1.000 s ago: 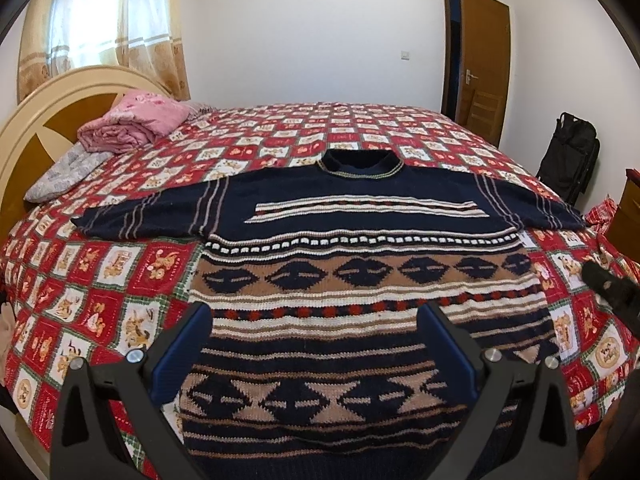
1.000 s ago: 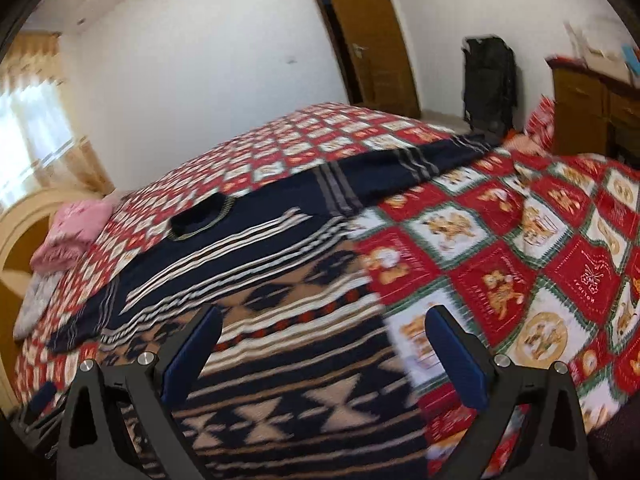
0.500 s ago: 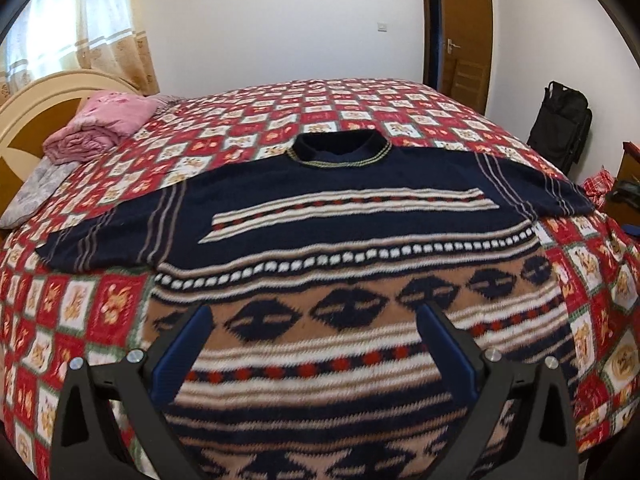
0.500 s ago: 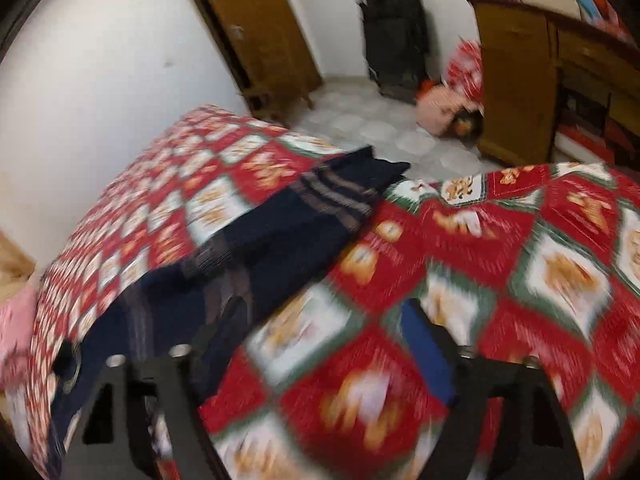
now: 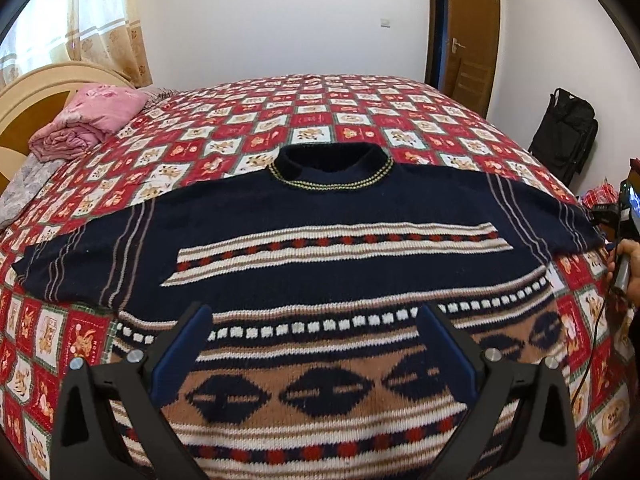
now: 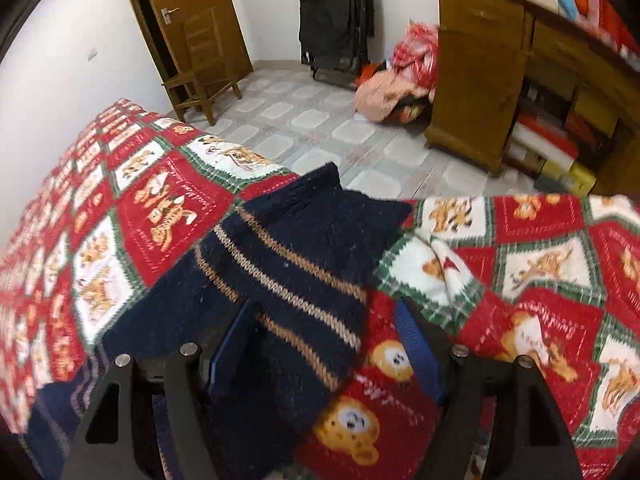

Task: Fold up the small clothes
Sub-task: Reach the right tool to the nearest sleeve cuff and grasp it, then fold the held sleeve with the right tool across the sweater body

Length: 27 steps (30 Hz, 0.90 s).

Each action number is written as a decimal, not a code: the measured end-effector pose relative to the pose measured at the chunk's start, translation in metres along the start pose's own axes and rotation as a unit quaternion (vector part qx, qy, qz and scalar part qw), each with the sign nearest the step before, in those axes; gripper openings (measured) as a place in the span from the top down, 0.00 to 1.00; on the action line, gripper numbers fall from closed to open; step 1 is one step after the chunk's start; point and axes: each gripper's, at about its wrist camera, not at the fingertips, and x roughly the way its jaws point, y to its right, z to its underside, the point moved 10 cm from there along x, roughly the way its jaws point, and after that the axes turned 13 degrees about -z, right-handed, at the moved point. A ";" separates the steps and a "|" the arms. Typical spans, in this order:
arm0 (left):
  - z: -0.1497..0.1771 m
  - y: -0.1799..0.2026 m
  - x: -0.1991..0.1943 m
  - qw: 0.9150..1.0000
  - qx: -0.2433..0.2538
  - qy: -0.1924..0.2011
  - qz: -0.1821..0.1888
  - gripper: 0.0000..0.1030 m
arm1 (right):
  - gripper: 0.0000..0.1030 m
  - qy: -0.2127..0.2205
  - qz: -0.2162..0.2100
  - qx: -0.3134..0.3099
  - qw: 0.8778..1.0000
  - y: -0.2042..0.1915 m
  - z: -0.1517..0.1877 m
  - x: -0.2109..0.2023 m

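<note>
A navy patterned sweater (image 5: 328, 216) lies spread flat on the bed, front up, both sleeves stretched out. My left gripper (image 5: 314, 340) is open and empty, hovering over the sweater's chest. My right gripper (image 6: 324, 336) is open, its jaws straddling the sweater's right sleeve cuff (image 6: 296, 256) near the bed's edge, not closed on it. The right gripper and the hand holding it also show in the left wrist view (image 5: 622, 236) by the sleeve end.
The bed has a red patchwork quilt (image 5: 360, 120). A folded pink blanket (image 5: 88, 120) lies by the headboard. Beyond the bed edge are a tiled floor (image 6: 320, 128), wooden chair (image 6: 200, 64), black bag (image 6: 336, 16), clothes pile (image 6: 396, 80) and wooden desk (image 6: 500, 92).
My left gripper has moved forward over the sweater toward the collar. My right gripper has swung right and down to the right sleeve cuff, and its jaws now straddle it.
</note>
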 end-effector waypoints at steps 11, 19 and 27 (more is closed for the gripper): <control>0.008 -0.002 0.003 1.000 0.006 -0.011 0.002 0.00 | 0.88 0.050 -0.082 -0.005 0.995 -0.012 -0.012 -0.042; 0.007 -0.013 -0.009 1.000 -0.018 -0.004 0.024 0.00 | 0.88 0.106 -0.021 -0.145 0.984 -0.070 -0.004 -0.104; 0.006 -0.048 -0.024 0.998 -0.050 0.015 0.018 0.00 | 0.88 0.181 -0.138 -0.356 0.906 -0.285 0.072 -0.224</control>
